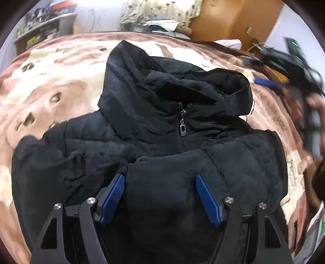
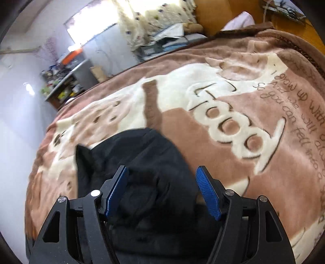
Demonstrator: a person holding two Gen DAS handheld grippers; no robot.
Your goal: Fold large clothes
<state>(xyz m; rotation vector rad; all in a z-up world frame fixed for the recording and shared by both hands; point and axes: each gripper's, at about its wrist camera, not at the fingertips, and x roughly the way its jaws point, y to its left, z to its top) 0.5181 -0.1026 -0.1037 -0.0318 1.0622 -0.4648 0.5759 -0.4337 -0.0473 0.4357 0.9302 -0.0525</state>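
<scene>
A black hooded puffer jacket (image 1: 154, 126) lies face up on the bed, zipped, with its hood toward the far side and a sleeve folded across its chest. My left gripper (image 1: 160, 178) is open just above the folded sleeve, with its blue pads (image 1: 207, 197) apart and holding nothing. My right gripper (image 2: 161, 172) is open over the jacket's hood (image 2: 138, 162), empty. In the left wrist view the right gripper (image 1: 288, 67) shows blurred at the far right, held in a hand.
A brown and cream plush blanket (image 2: 213, 113) with lettering covers the bed. A cluttered shelf (image 2: 63, 81) stands by the far wall. A wooden door (image 1: 233, 18) and piled bedding (image 2: 166, 36) lie beyond the bed.
</scene>
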